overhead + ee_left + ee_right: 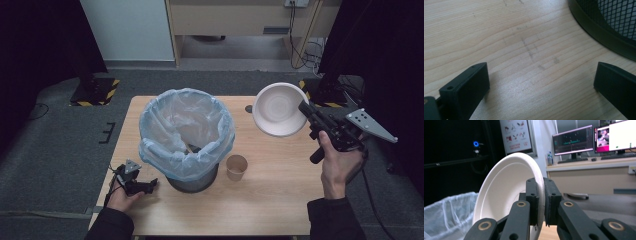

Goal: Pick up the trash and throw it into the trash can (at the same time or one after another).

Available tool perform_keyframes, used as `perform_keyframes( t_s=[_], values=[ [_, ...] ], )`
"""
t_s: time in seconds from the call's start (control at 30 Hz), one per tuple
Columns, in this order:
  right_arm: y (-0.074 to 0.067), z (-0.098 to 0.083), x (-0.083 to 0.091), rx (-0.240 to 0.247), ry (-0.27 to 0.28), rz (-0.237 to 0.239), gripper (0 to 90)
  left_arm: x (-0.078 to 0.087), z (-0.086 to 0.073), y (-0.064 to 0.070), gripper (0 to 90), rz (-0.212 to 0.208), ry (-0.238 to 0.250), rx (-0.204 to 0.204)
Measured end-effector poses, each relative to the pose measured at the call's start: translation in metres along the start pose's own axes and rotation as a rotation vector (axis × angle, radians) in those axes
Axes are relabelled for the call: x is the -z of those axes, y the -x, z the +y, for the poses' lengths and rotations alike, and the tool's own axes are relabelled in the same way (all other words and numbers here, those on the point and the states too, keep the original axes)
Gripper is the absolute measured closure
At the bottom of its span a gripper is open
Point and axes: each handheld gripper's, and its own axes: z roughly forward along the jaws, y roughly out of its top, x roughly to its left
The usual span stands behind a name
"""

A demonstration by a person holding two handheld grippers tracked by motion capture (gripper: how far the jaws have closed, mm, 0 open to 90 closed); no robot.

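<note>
Right tool clamped on a plate's rim, held above the table.

The right tool (pixel 306 111) pinches the one white plate (pixel 278 109) at its 3 o'clock edge; the plate hangs tilted, its face turned toward 7 o'clock, at the table's (pixel 270 200) 2 o'clock corner. The left tool (pixel 541 82) rests on the table at 8 o'clock, jaws wide apart and holding nothing, just beside the one bin (pixel 186 135). One cup (pixel 236 167) stands at the bin's 4 o'clock.

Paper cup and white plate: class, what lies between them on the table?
Bare wood: in the high view, nothing lies between the small brown paper cup and the raised white paper plate.
</note>
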Motion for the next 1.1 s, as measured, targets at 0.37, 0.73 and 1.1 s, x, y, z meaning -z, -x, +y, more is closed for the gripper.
perform_keyframes(
  t_s=[0.37, 0.73, 1.1],
  values=[
    [-0.027, 0.02, -0.018, 0.003, 0.06, 0.075, 84.1, 0.0, 0.0, 0.0, 0.0, 0.0, 0.0, 0.0],
    [-0.063, 0.027, -0.047, 0.018, 0.065, 0.157, 84.2, 0.0, 0.0, 0.0, 0.0, 0.0, 0.0, 0.0],
    [-0.098, 0.026, -0.076, 0.03, 0.044, 0.231, 84.1, 0.0, 0.0, 0.0, 0.0, 0.0, 0.0, 0.0]
  ],
)
